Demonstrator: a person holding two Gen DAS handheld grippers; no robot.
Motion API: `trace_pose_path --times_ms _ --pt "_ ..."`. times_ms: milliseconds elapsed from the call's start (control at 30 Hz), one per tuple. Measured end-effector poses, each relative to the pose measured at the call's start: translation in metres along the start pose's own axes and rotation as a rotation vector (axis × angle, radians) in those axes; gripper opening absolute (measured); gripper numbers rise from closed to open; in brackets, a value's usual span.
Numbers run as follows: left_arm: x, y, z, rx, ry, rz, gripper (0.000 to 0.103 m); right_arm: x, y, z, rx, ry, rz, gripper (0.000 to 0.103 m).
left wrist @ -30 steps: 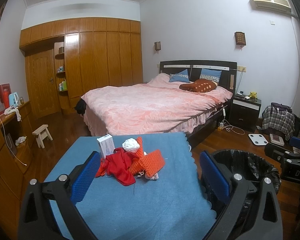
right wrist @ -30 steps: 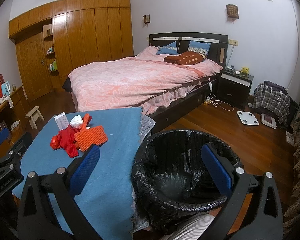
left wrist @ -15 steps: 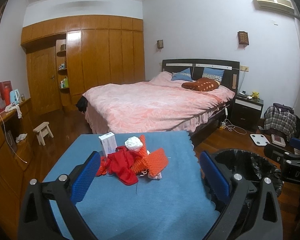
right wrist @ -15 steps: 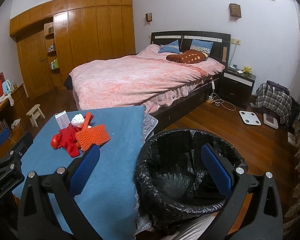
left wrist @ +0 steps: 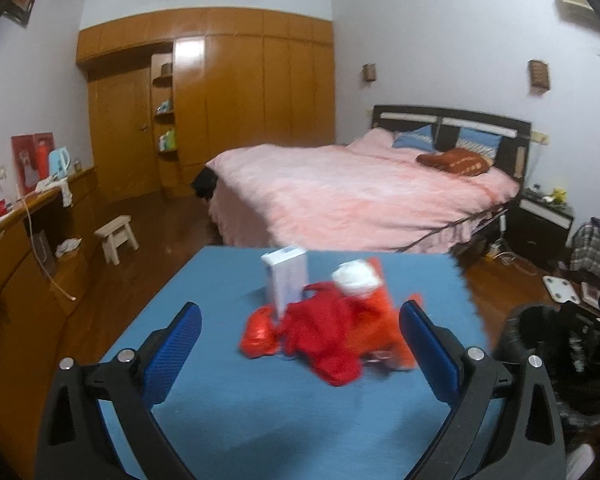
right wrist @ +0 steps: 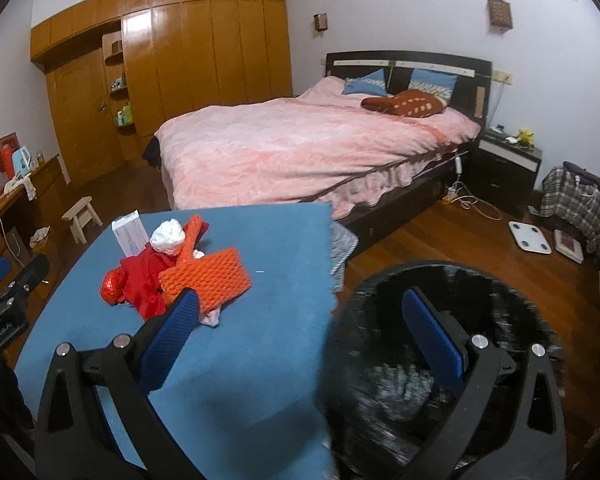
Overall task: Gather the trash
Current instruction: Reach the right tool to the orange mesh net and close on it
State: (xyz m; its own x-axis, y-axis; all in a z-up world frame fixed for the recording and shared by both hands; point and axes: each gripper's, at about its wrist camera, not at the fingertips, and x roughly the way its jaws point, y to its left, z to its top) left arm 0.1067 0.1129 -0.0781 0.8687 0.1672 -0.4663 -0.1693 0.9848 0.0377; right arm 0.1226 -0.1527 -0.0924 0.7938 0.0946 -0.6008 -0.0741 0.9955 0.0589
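- Hovering over the blue cloth-covered surface (left wrist: 228,412), the left hand-held gripper (left wrist: 300,356) had its blue-padded jaws spread wide and held nothing; the trash pile sat just ahead, between the pads.
- Trash lay heaped mid-surface: a crumpled red plastic bag (left wrist: 332,332), an orange foam mesh sleeve (right wrist: 206,280), a white wadded tissue (right wrist: 168,236) on top, and a white upright carton (left wrist: 286,280) at the back, touching the pile.
- Over on the right, the right hand-held gripper (right wrist: 300,330) was also released and empty, straddling the surface's edge and the black-lined round trash bin (right wrist: 496,292) just beside it.
- Risk, as I judged it: the pile was tangled, so a pinch on the red bag could drag the tissue or mesh sleeve off the edge onto the wooden floor (right wrist: 440,232).
- Another hazard: the carton stood tall and light, so a brushing pad could topple it.
- Motion blur smeared the left view, suggesting a fast approach; an overshoot could shove the heap rather than grip it.
- Writing: print on the carton was too small to read; no brand was legible on the trash.
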Motion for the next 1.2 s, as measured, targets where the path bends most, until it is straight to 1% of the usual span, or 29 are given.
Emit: trace_pose_path --times_ms 67,167,300,433,600,667,767,800,833,900,933,967,1100,1200 --pt "0.015 0.010 -0.004 0.002 0.009 0.019 0.097 0.021 0.009 -0.002 -0.007 0.028 0.019 0.098" --pt "0.038 0.022 -0.013 0.003 0.027 0.024 0.097 0.048 0.022 -0.004 -0.008 0.052 0.057 0.098" --pt "0.063 0.032 -0.024 0.010 0.063 0.052 0.097 0.083 0.048 -0.006 -0.060 0.090 0.080 0.098" --pt "0.083 0.039 -0.033 0.021 0.094 0.074 0.097 0.108 0.067 -0.007 -0.086 0.109 0.123 0.098" --pt "0.095 0.052 -0.040 0.011 0.114 0.083 0.094 0.130 0.092 -0.009 -0.147 0.127 0.137 0.091" --pt "0.099 0.054 -0.043 0.007 0.123 0.081 0.092 0.143 0.097 -0.012 -0.163 0.155 0.147 0.076" --pt "0.103 0.057 -0.047 0.007 0.136 0.080 0.090 0.160 0.101 -0.017 -0.161 0.188 0.162 0.065" --pt "0.105 0.057 -0.048 0.008 0.140 0.079 0.090 0.161 0.102 -0.018 -0.161 0.193 0.173 0.056" --pt "0.105 0.057 -0.049 0.011 0.141 0.078 0.090 0.162 0.103 -0.019 -0.163 0.197 0.179 0.051" --pt "0.107 0.057 -0.050 0.017 0.145 0.076 0.090 0.159 0.104 -0.020 -0.171 0.184 0.194 0.038" --pt "0.107 0.056 -0.051 0.018 0.148 0.075 0.090 0.157 0.103 -0.020 -0.177 0.180 0.199 0.026" --pt "0.108 0.056 -0.052 0.017 0.151 0.073 0.090 0.157 0.102 -0.019 -0.177 0.181 0.200 0.021" --pt "0.110 0.052 -0.052 0.019 0.163 0.063 0.090 0.150 0.093 -0.016 -0.160 0.188 0.226 0.018" --pt "0.109 0.047 -0.052 0.024 0.163 0.053 0.090 0.141 0.085 -0.015 -0.150 0.183 0.228 0.019"
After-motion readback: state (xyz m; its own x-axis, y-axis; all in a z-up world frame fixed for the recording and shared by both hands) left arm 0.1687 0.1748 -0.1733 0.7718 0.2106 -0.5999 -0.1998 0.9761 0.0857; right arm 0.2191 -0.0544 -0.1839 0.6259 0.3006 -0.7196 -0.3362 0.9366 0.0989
